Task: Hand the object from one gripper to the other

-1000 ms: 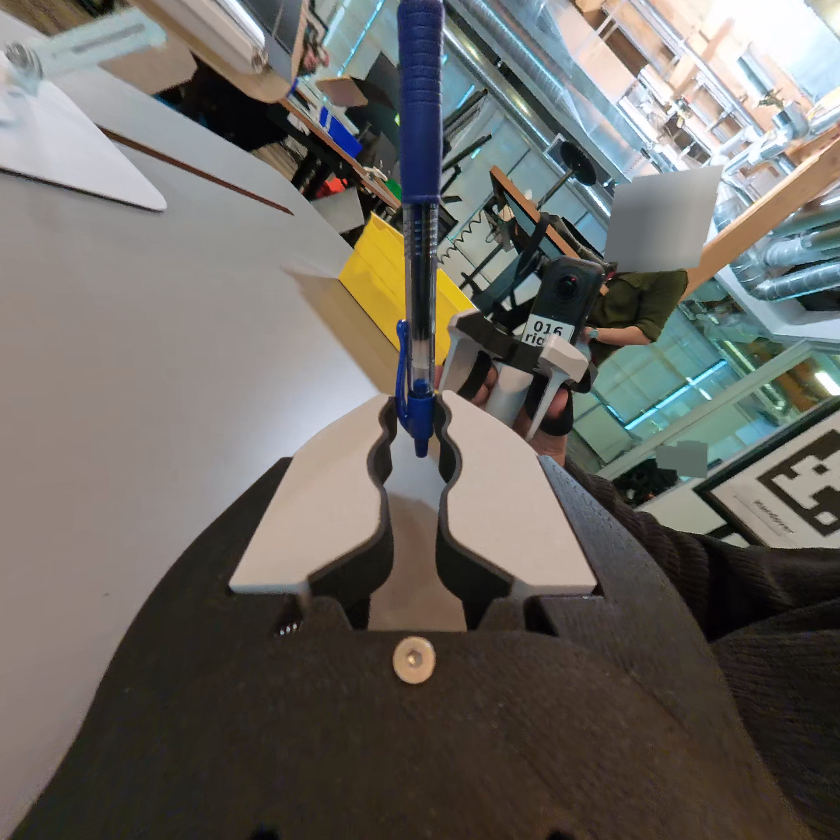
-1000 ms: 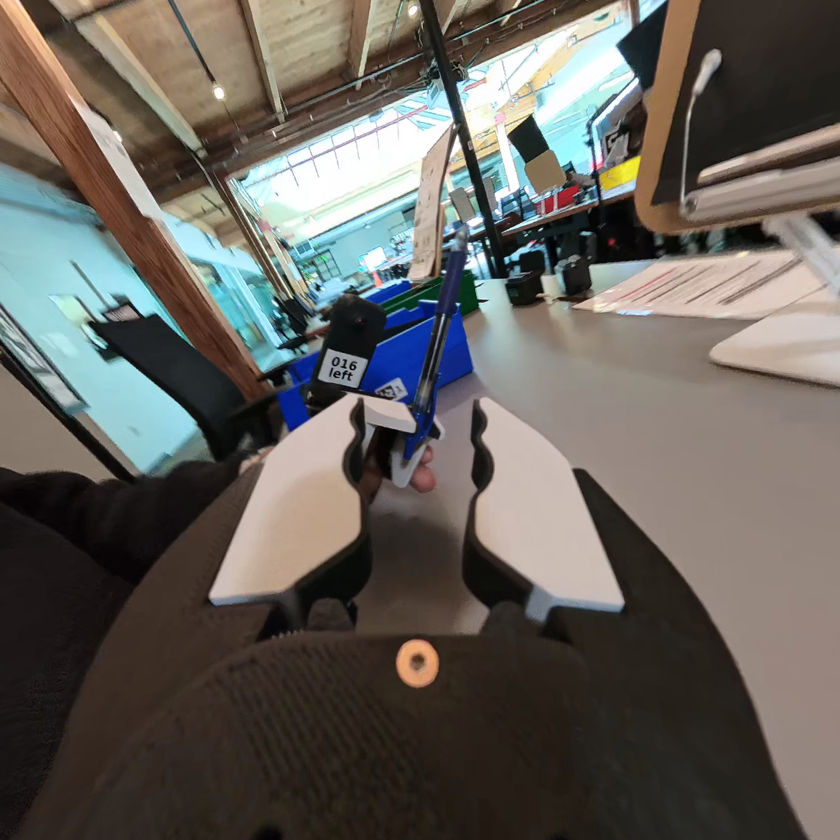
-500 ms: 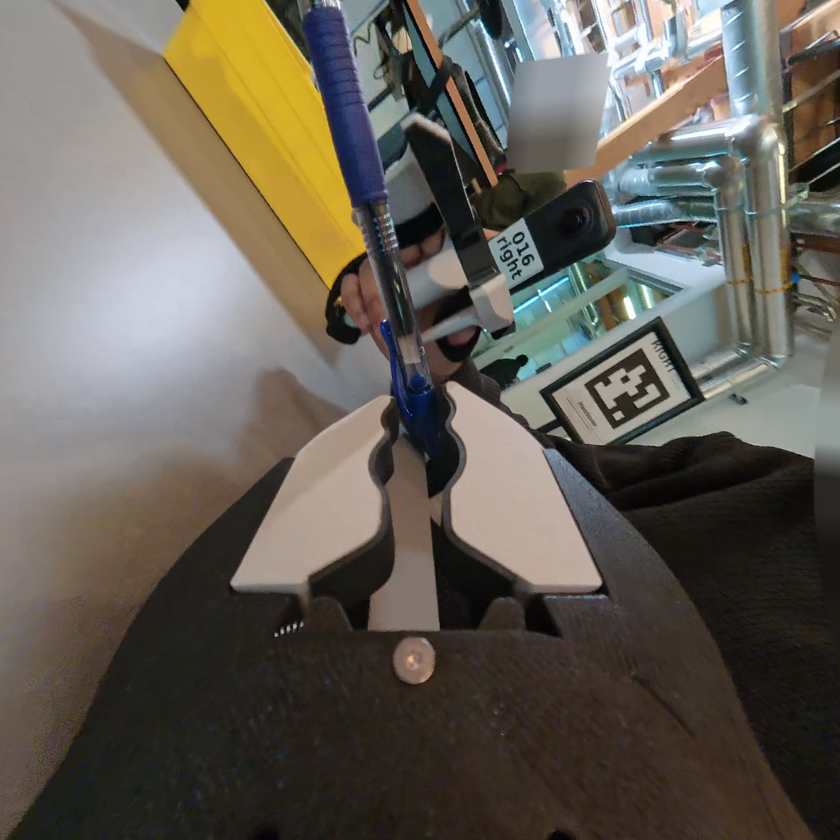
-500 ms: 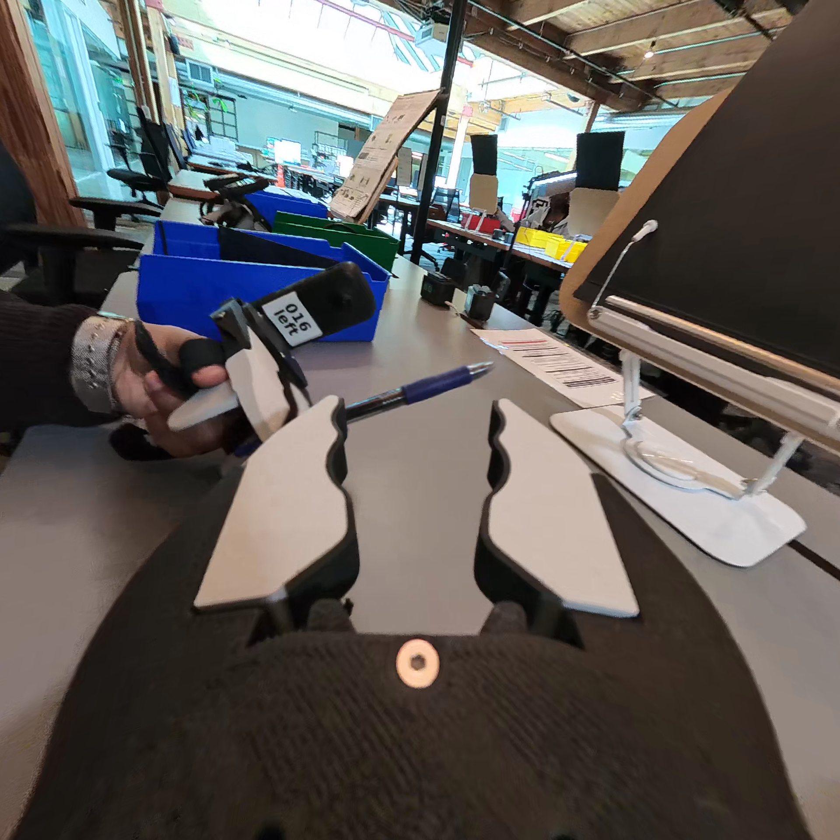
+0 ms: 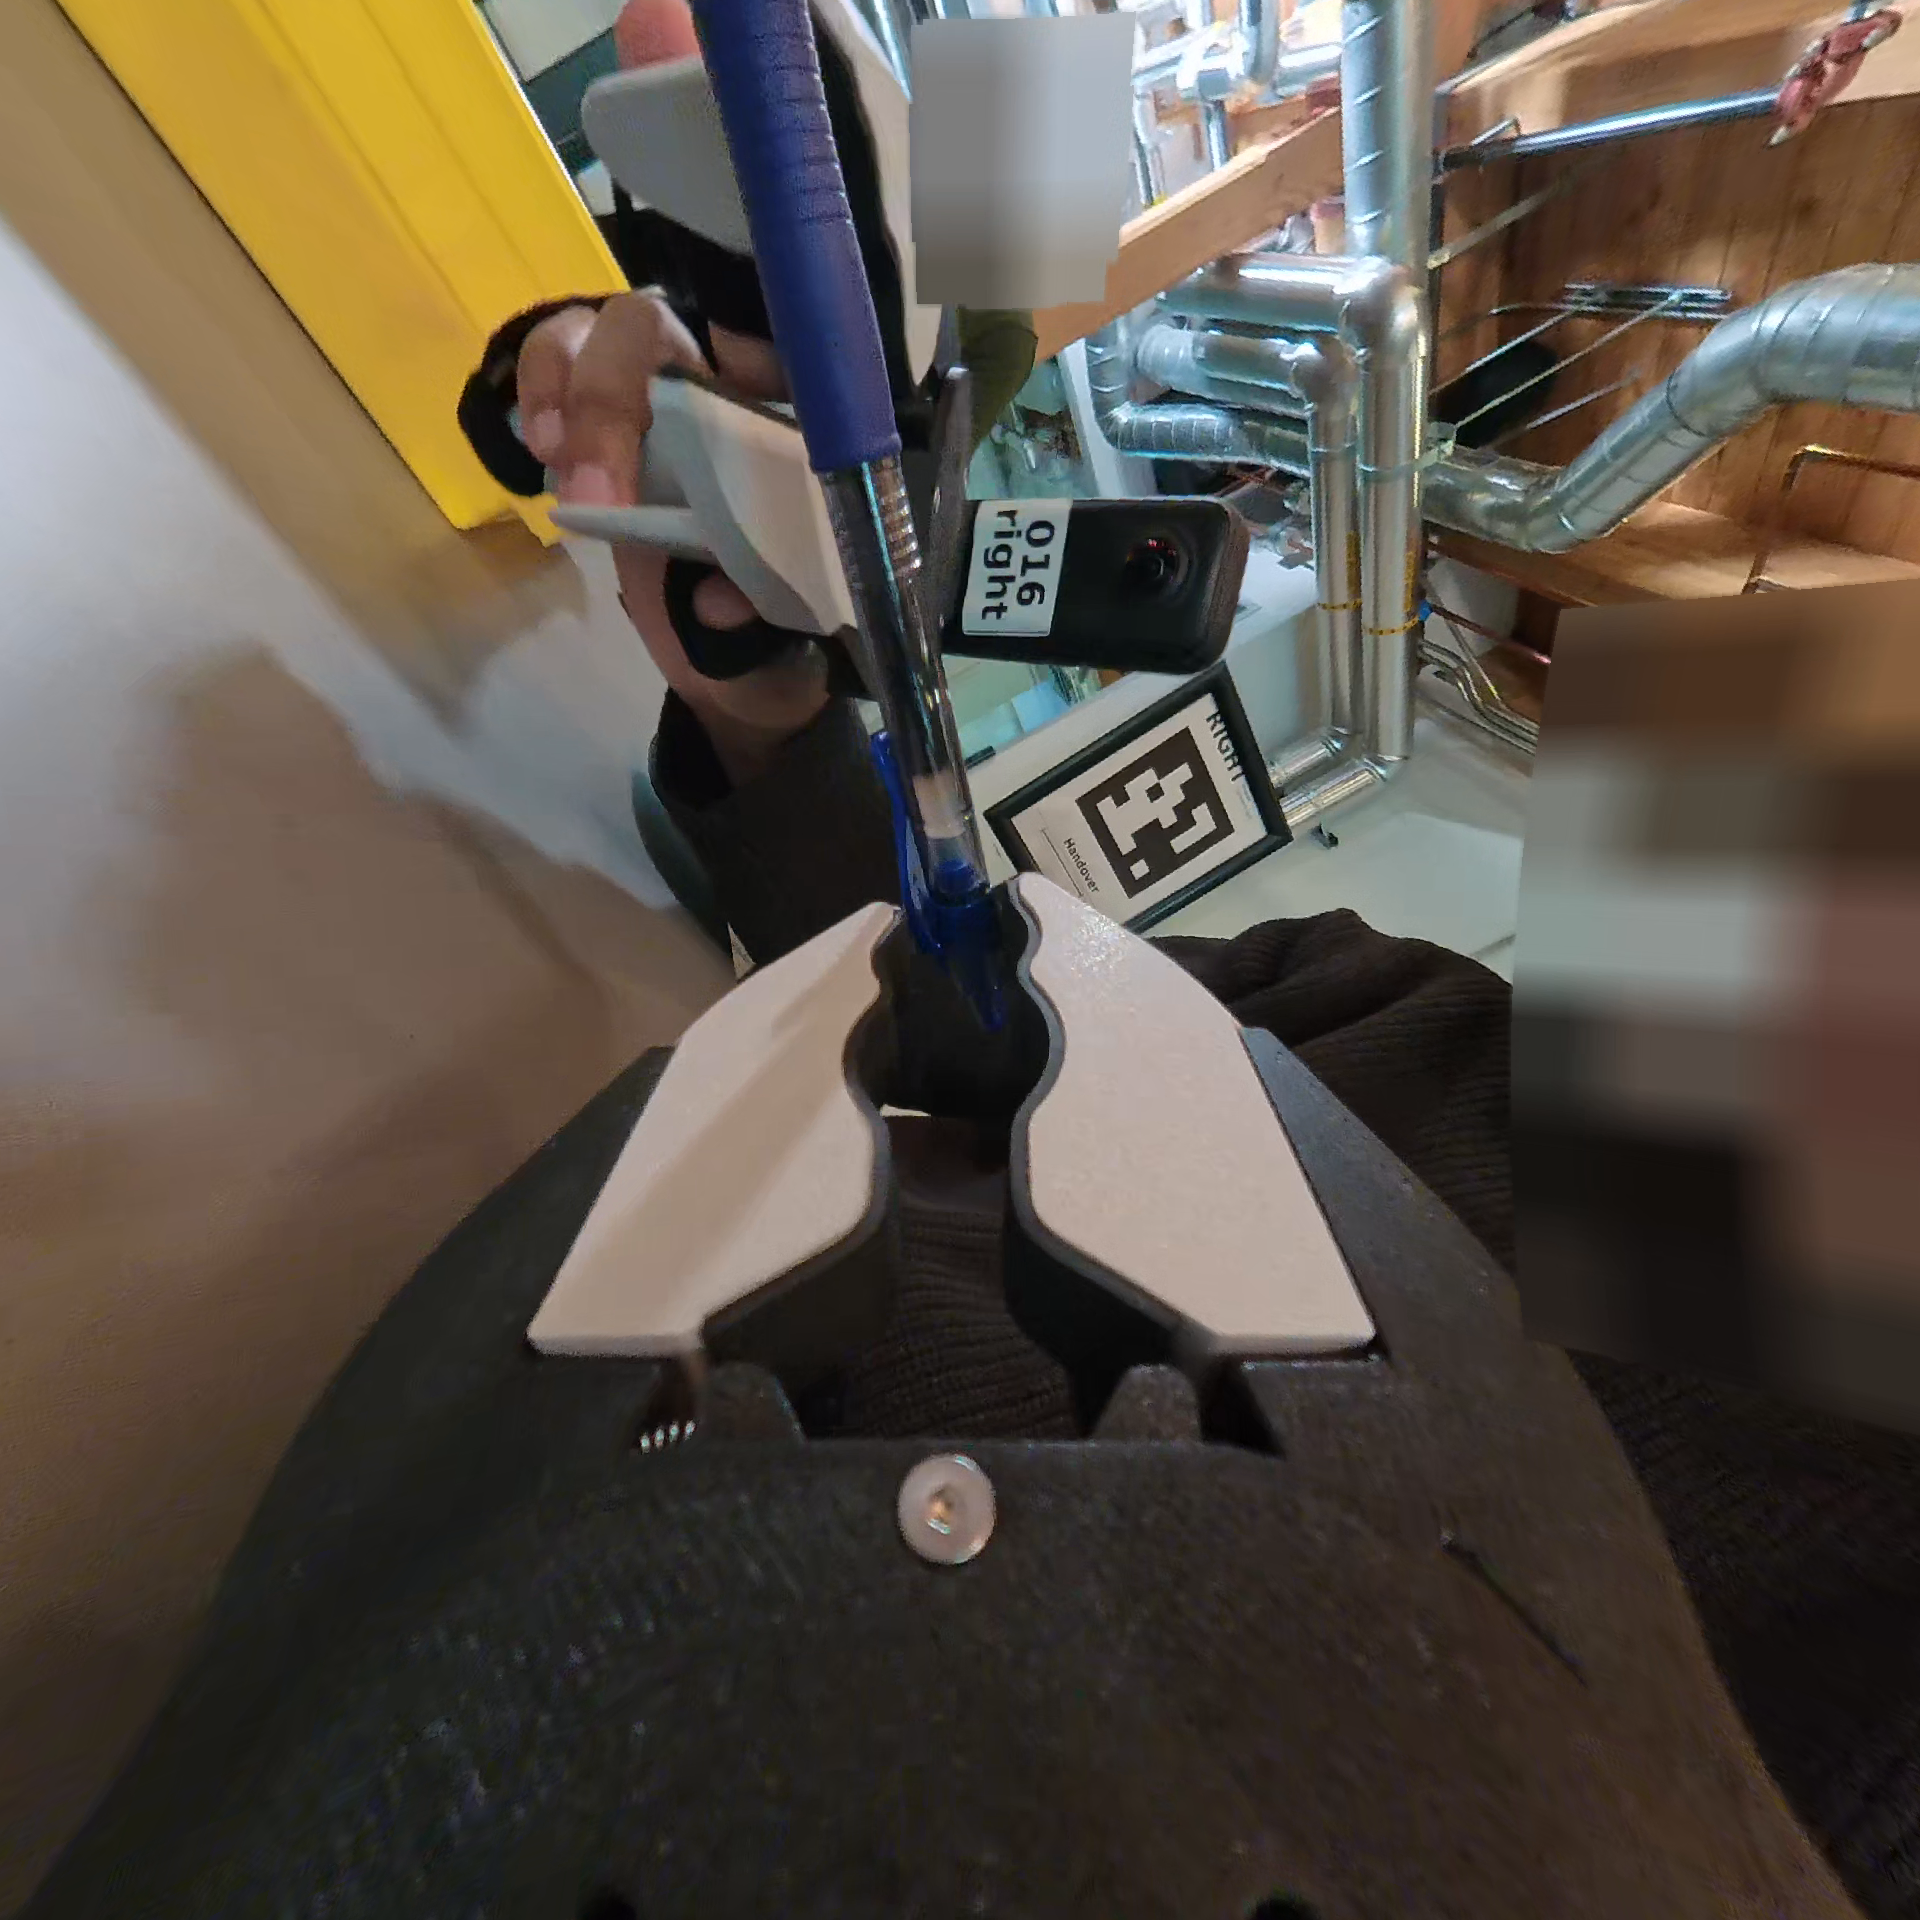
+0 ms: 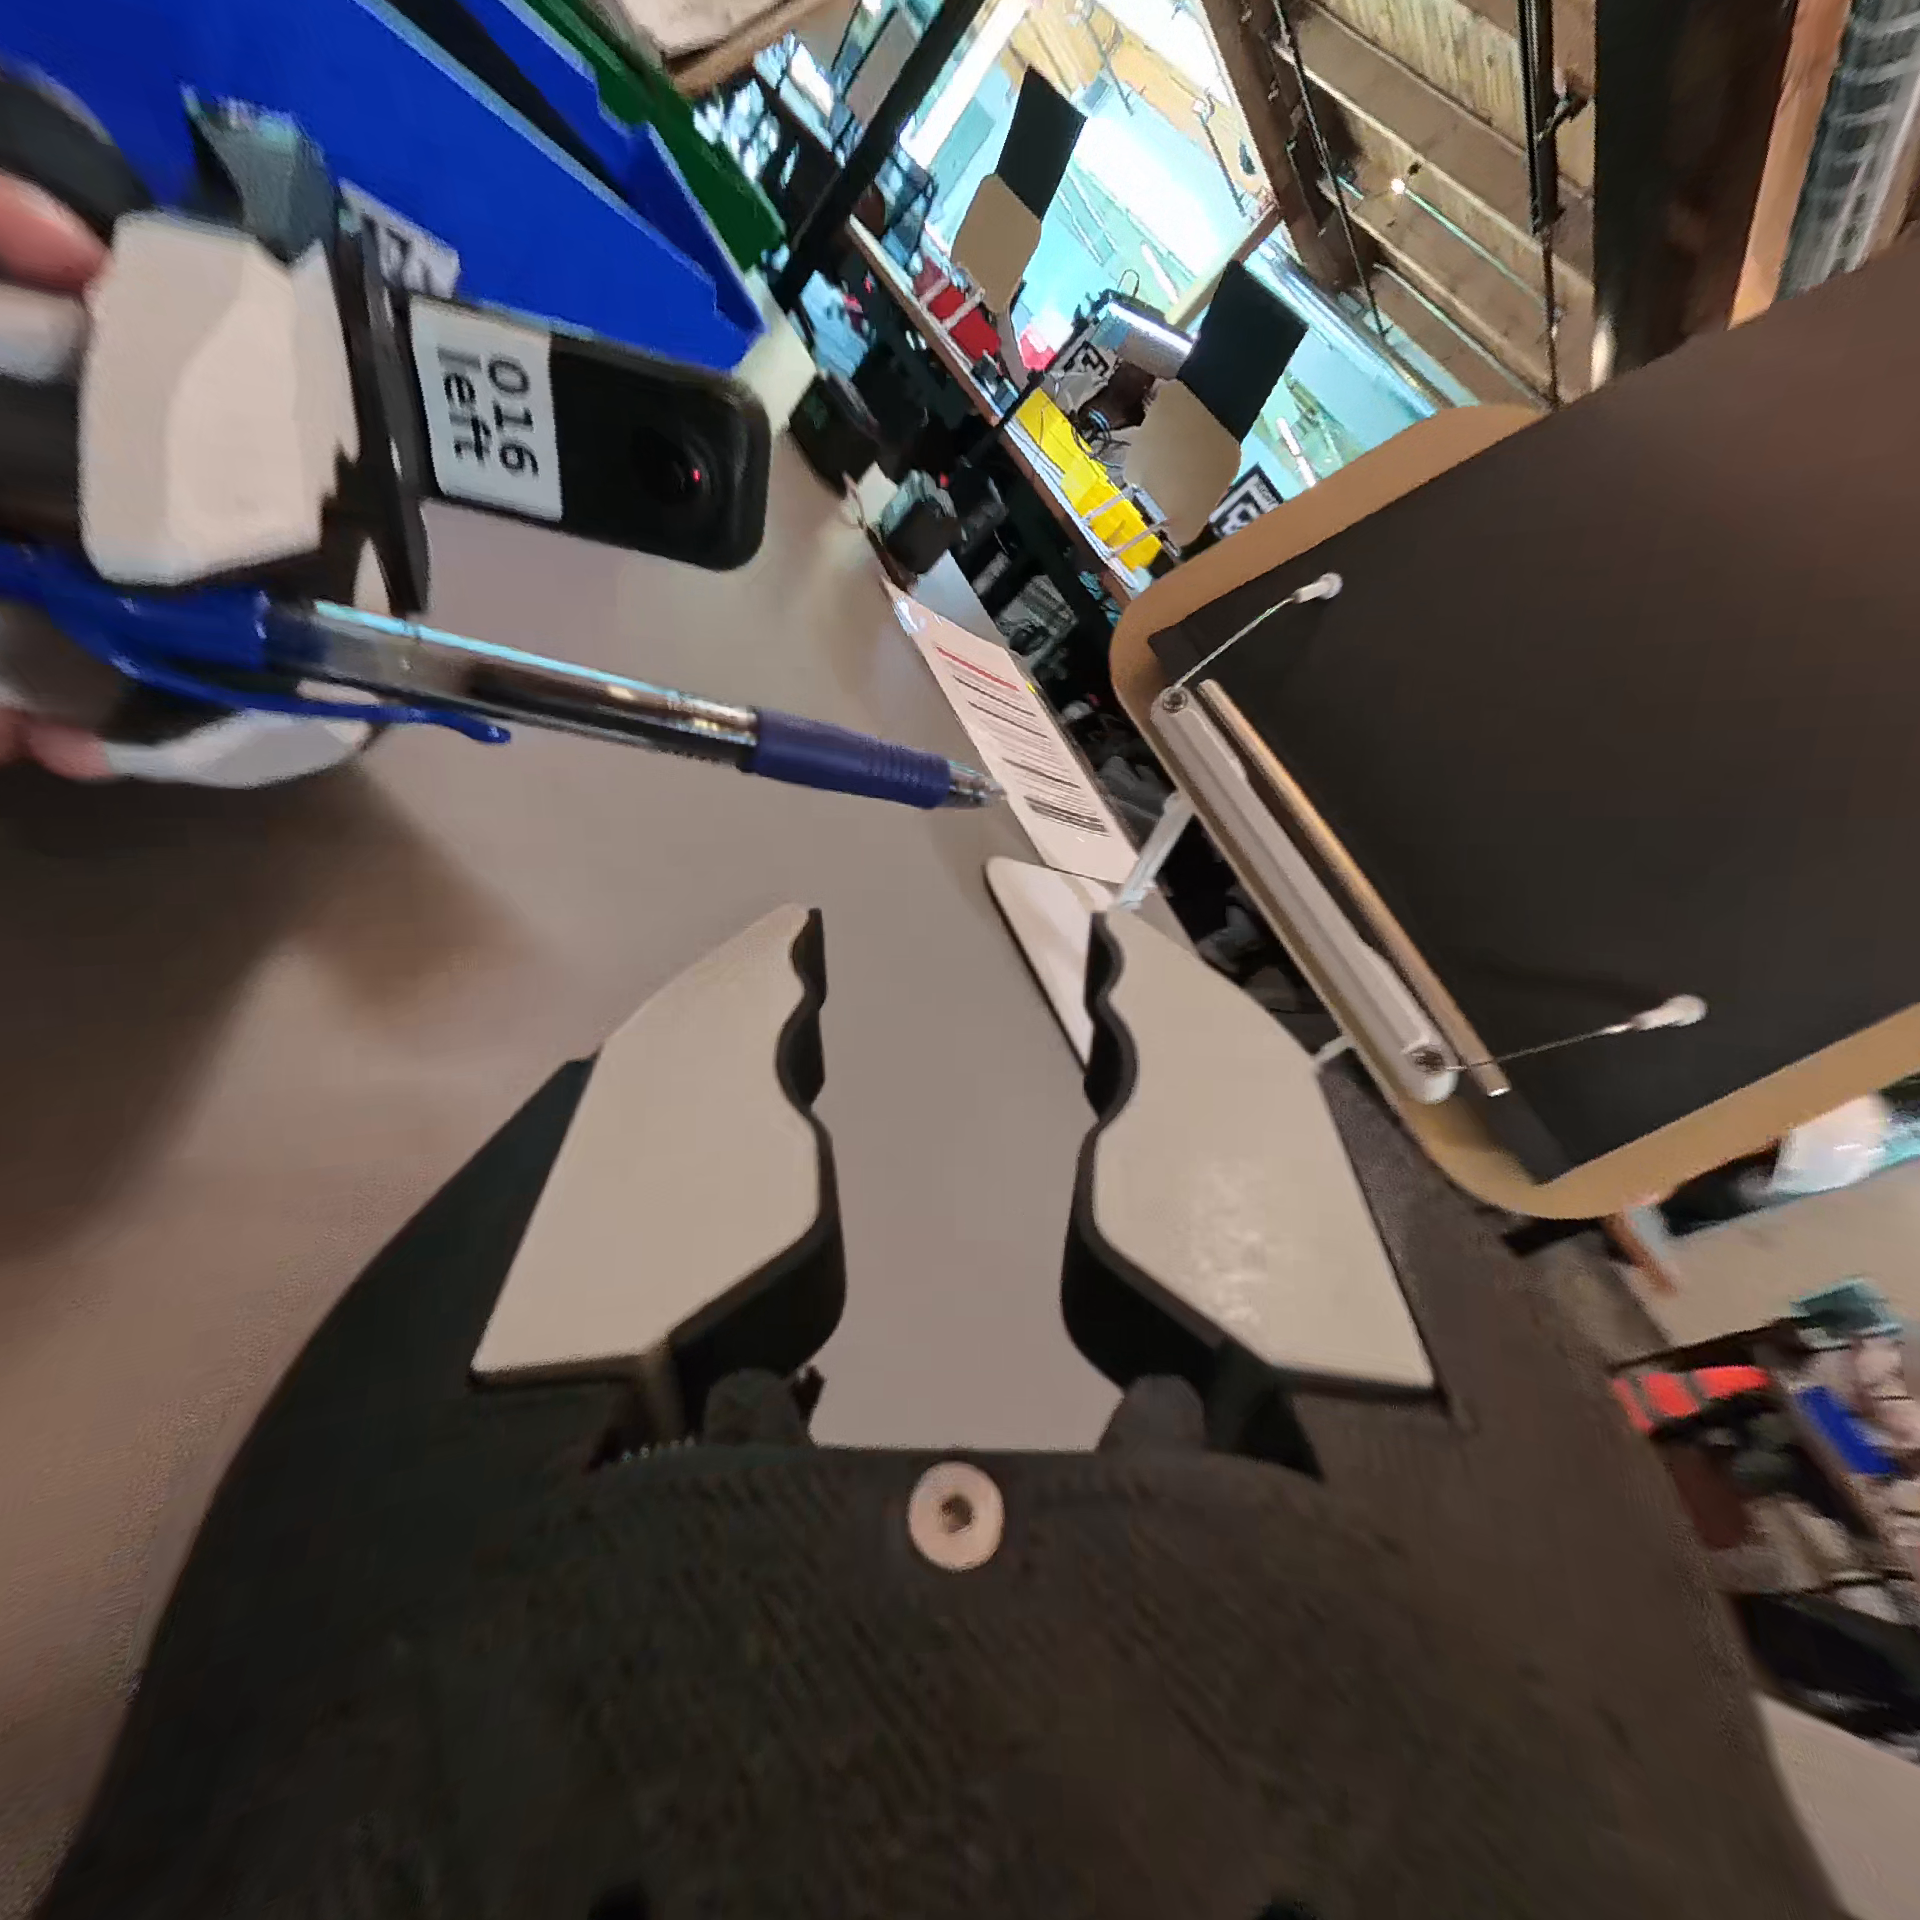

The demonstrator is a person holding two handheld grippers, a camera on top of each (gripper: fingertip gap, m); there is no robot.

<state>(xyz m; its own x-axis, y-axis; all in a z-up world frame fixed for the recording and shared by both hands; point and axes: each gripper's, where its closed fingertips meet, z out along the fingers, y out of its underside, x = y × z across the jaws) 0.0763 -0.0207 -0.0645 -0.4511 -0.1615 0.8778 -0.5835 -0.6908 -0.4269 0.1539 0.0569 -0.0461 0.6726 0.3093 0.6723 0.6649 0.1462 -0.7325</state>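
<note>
A blue pen (image 5: 831,343) with a clear barrel and a blue rubber grip stands between my left gripper's (image 5: 951,920) fingertips, held by its clip end and pointing away. The left gripper is shut on it. In the right wrist view the same pen (image 6: 644,717) lies across the upper left, its tip pointing right, above and left of my right gripper (image 6: 956,935), which is open and empty. The right gripper (image 5: 748,499) also shows in the left wrist view, close behind the pen. The left gripper (image 6: 197,416) shows at the upper left of the right wrist view.
A grey table (image 6: 520,914) lies under both grippers. A black board on a white stand (image 6: 1507,790) is at the right, with a printed sheet (image 6: 1018,738) beside it. Blue bins (image 6: 499,156) stand behind. A yellow bin (image 5: 343,208) sits at the table edge.
Both grippers have come closer together and tilted. The pen now lies above and left of the right gripper's open fingers. The left gripper still holds the pen.
</note>
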